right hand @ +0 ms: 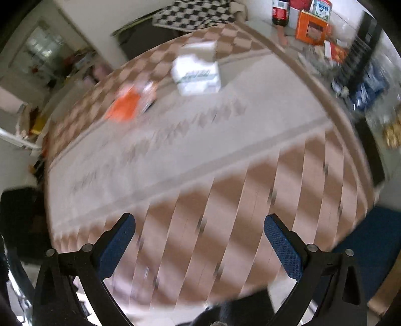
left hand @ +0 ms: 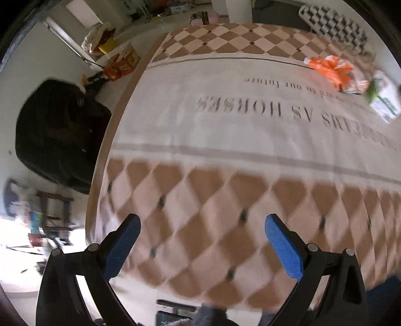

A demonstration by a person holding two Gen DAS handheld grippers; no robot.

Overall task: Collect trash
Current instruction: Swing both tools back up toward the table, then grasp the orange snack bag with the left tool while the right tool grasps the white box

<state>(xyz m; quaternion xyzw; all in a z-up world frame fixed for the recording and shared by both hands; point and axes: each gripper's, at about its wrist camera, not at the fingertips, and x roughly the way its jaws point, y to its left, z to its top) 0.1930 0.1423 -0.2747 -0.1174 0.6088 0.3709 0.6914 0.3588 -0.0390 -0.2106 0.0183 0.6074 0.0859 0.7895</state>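
Observation:
An orange crumpled wrapper (left hand: 333,69) lies on the far right of the table's cloth (left hand: 225,130), next to a white box with green print (left hand: 383,99). In the right wrist view the orange wrapper (right hand: 125,104) and the white box (right hand: 198,71) lie side by side at the far part of the cloth (right hand: 225,140), blurred by motion. My left gripper (left hand: 202,223) is open and empty above the near checkered border. My right gripper (right hand: 200,223) is open and empty above the near border too, well short of both items.
A black bag (left hand: 60,130) sits on the floor left of the table. Boxes (left hand: 120,64) stand beyond the far left corner. A cola bottle (right hand: 280,11) and an orange box (right hand: 312,27) stand past the far right edge. A blue seat (right hand: 371,240) is at near right.

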